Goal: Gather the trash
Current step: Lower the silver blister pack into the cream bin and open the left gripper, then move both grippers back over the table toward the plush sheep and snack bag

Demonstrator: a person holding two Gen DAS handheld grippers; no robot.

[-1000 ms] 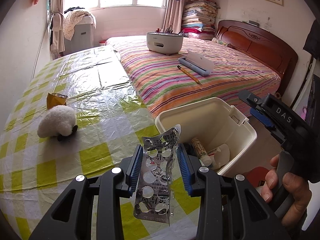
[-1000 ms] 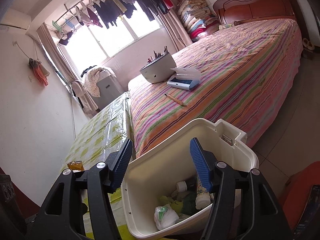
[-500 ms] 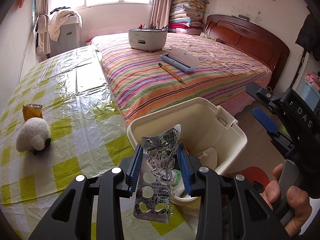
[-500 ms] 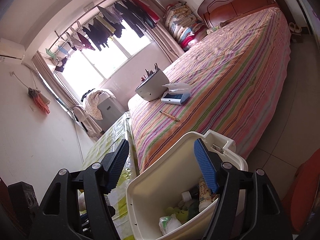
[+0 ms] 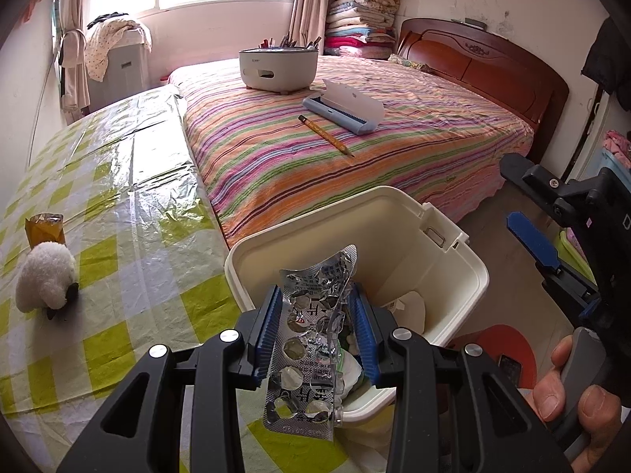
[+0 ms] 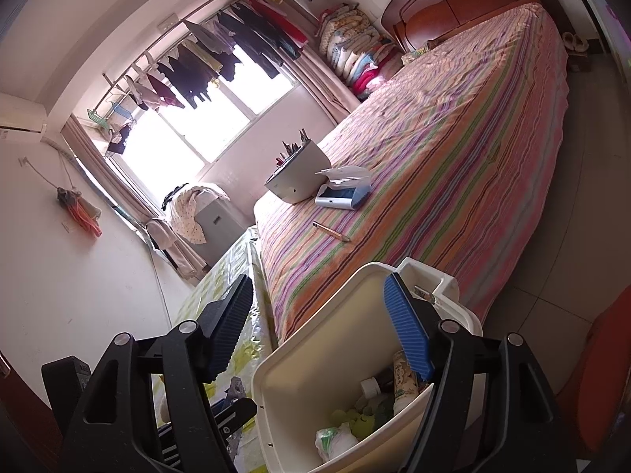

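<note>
**Foil, plastic and cloth at the bedside**

The crumpled silver blister pack [image 5: 311,339] is shiny foil with clear plastic bubbles, creased and glinting. The ribbed blue pads [image 5: 364,335] gripping it look like matt rubber, set in smooth black plastic arms with bright metal screws. At two o'clock from the pack, the cream plastic bin [image 5: 465,276] has a smooth, faintly glossy wall. The green-and-white checked table cover [image 5: 130,213] at ten o'clock is glossy, wrinkled plastic sheeting. On it the white toy sheep [image 5: 45,276] is fluffy plush. The striped bedspread [image 5: 394,149] at twelve o'clock is soft matt cloth; the dark headboard [image 5: 485,63] is polished wood.
</note>
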